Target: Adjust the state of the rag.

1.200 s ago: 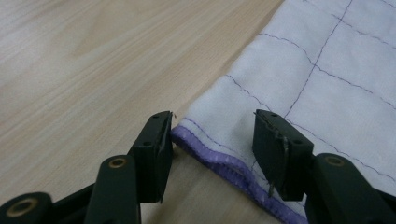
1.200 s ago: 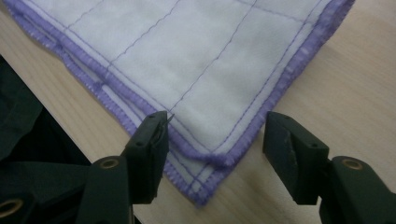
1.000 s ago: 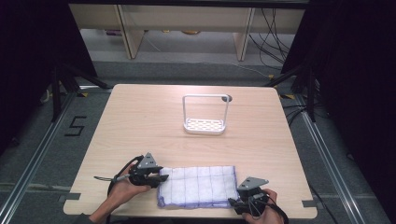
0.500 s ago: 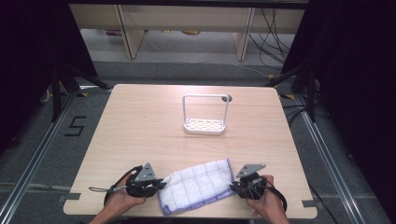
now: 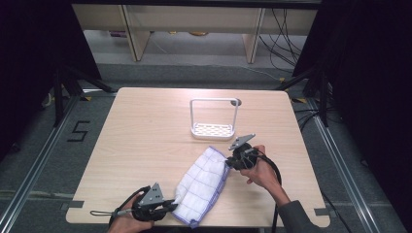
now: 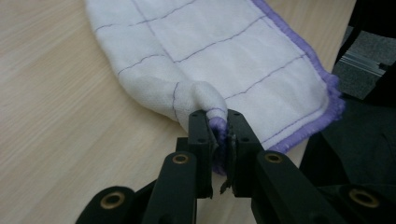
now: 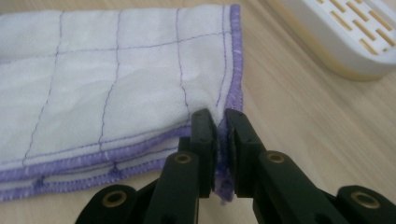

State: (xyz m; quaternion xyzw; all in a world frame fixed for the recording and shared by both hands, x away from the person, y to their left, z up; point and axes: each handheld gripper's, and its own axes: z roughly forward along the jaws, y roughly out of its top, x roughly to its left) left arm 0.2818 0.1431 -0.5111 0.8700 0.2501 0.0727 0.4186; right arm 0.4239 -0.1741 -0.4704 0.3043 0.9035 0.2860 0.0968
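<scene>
A folded white cloth (image 5: pixel 204 184) with thin purple grid lines and a purple hem lies slantwise on the wooden table (image 5: pixel 145 141). My left gripper (image 5: pixel 171 205) at the table's near edge is shut on the cloth's near left corner (image 6: pixel 215 122). My right gripper (image 5: pixel 228 162) is shut on the far right corner, where the purple hem (image 7: pixel 233 84) runs into its jaws. The cloth (image 7: pixel 107 79) shows stacked hemmed layers along its edge in the right gripper view.
A white wire-framed rack (image 5: pixel 214 119) with a slotted base stands just beyond the right gripper, its base edge (image 7: pixel 345 42) close by. A round hole (image 5: pixel 236 102) marks the tabletop behind it. Dark floor (image 6: pixel 369 70) lies past the table's near edge.
The right gripper has carried its corner away toward the rack, while the left stayed near the front edge. The cloth has swung from lying along the front edge to a steep diagonal.
</scene>
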